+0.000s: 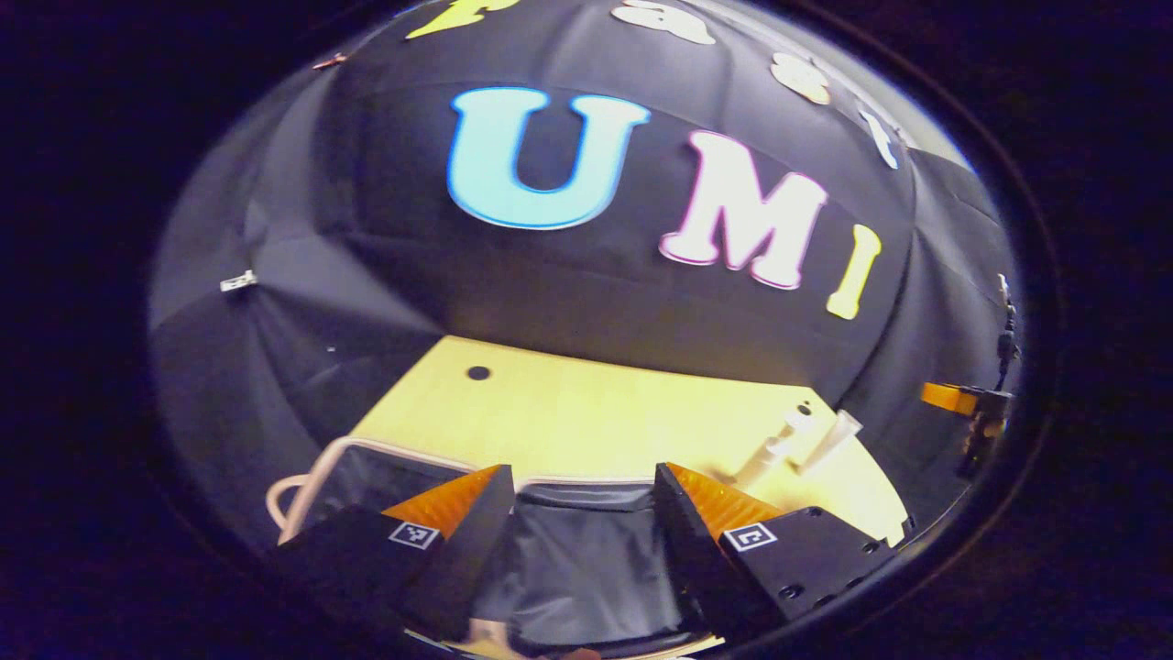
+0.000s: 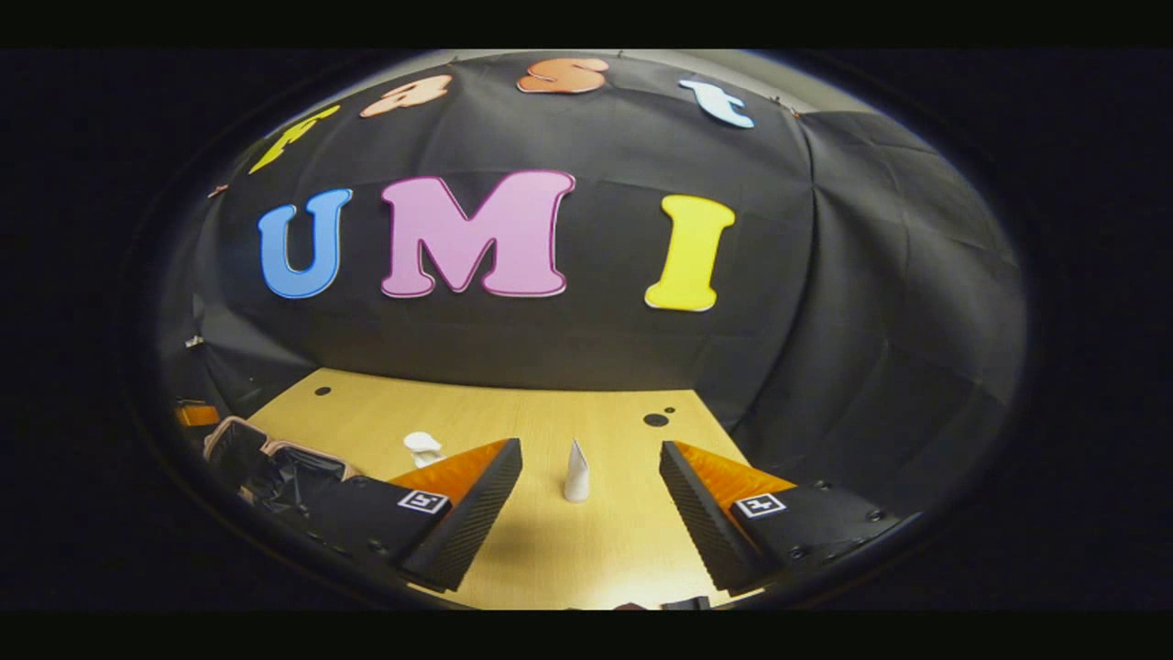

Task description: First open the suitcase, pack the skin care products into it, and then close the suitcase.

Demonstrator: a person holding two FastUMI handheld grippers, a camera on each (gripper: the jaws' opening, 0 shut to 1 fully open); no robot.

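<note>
The suitcase lies open on the wooden table, with a pale rim and black lining. My left gripper hovers open over its interior, nothing between the fingers. Right of the suitcase, a white tube and a white bottle sit on the table. In the right gripper view the white tube stands upright on the table, ahead of my open right gripper and in line with its gap. The white bottle is to its left, and the suitcase is at the far left.
The black cloth wall closes off the back and sides of the table. Small dark holes mark the tabletop near the back. The right gripper's orange and black body shows at the right edge of the left gripper view.
</note>
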